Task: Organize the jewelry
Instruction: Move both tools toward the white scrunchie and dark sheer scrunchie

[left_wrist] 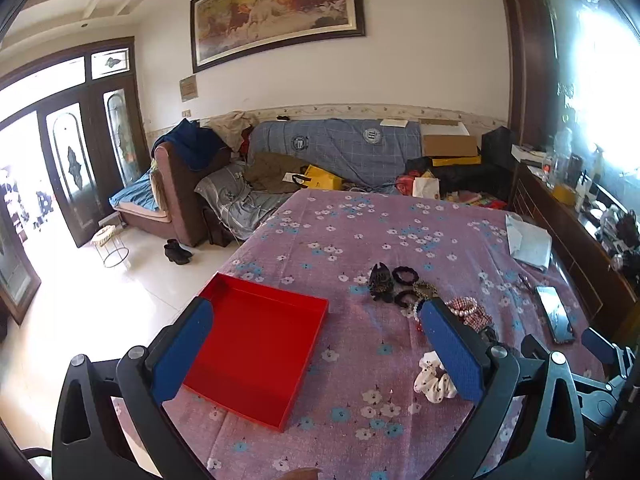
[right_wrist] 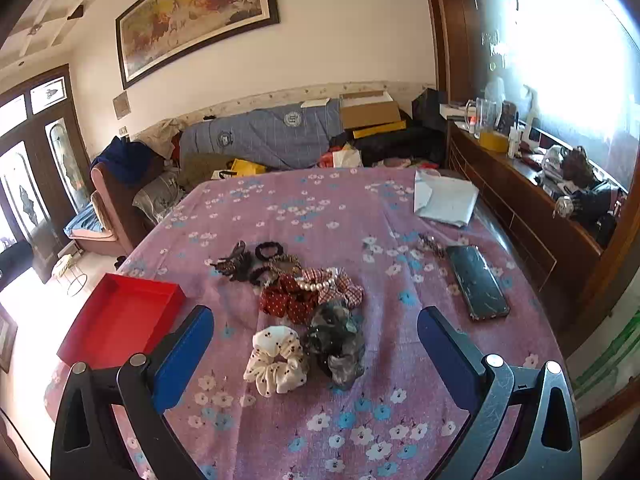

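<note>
Left gripper [left_wrist: 320, 354] is held wide open over the shallow red cardboard tray [left_wrist: 256, 344], nothing between its blue pads. Right gripper [right_wrist: 316, 354] is likewise spread wide and empty, aimed at the heap of accessories on the purple floral tablecloth [right_wrist: 340, 208]. Nearest the right fingers lie a white scrunchie with dark dots [right_wrist: 276, 360] and, touching it on the right, a grey mottled scrunchie [right_wrist: 336, 344]; behind them a red polka-dot scrunchie [right_wrist: 286, 300], a checked scrunchie with a pearl bracelet [right_wrist: 316, 282] draped across it, then black hair ties [right_wrist: 269, 250] and a dark claw clip [right_wrist: 234, 264]. The tray is seen empty, well to the left of the heap; nothing is judged sorted yet. Risks noted: the soft pieces lie touching and overlapping, so a closing grasp could take two at once or drag the bracelet along; the cloth could be pinched and pulled if the fingers are set too low; the dark smartphone [right_wrist: 478, 282] lies near the right finger and could be nudged; the tray sits at the table edge and could be pushed off.
</note>
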`<control>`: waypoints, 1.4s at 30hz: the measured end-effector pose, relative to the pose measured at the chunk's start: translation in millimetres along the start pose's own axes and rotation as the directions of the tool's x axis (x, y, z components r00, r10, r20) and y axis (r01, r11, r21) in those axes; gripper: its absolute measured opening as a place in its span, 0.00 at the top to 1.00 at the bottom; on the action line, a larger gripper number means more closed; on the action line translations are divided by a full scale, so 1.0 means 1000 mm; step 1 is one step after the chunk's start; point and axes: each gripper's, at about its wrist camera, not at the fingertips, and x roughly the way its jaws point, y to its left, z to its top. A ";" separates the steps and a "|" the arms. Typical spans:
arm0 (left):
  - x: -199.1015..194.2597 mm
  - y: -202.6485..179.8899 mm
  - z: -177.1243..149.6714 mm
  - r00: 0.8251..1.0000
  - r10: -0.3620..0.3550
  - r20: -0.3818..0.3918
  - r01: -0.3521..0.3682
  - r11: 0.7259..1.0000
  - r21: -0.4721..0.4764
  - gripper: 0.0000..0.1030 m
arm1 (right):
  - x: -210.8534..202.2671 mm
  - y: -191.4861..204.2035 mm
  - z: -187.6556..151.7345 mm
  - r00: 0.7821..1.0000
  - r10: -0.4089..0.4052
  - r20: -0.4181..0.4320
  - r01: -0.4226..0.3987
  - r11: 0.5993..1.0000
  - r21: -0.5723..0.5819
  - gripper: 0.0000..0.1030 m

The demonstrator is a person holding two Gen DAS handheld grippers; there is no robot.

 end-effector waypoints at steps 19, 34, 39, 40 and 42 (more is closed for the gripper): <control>0.030 -0.014 -0.015 0.990 -0.018 -0.139 0.016 1.000 -0.015 0.00 | 0.026 -0.010 -0.015 0.997 0.003 -0.073 -0.004 1.000 -0.016 0.00; 0.066 -0.020 -0.038 0.961 -0.025 -0.276 0.020 1.000 -0.022 0.00 | 0.049 -0.022 -0.030 0.984 -0.010 -0.176 0.006 1.000 -0.023 0.00; 0.074 -0.020 -0.042 0.949 -0.047 -0.311 0.037 0.999 -0.039 0.00 | 0.051 -0.025 -0.034 0.981 -0.009 -0.195 0.006 1.000 -0.019 0.00; 0.076 -0.020 -0.043 0.946 -0.052 -0.320 0.041 0.998 -0.042 0.00 | 0.052 -0.026 -0.035 0.980 -0.010 -0.197 0.006 1.000 -0.019 0.00; 0.078 -0.021 -0.046 0.942 -0.056 -0.331 0.043 0.998 -0.047 0.00 | 0.052 -0.027 -0.036 0.980 -0.011 -0.201 0.008 1.000 -0.017 0.00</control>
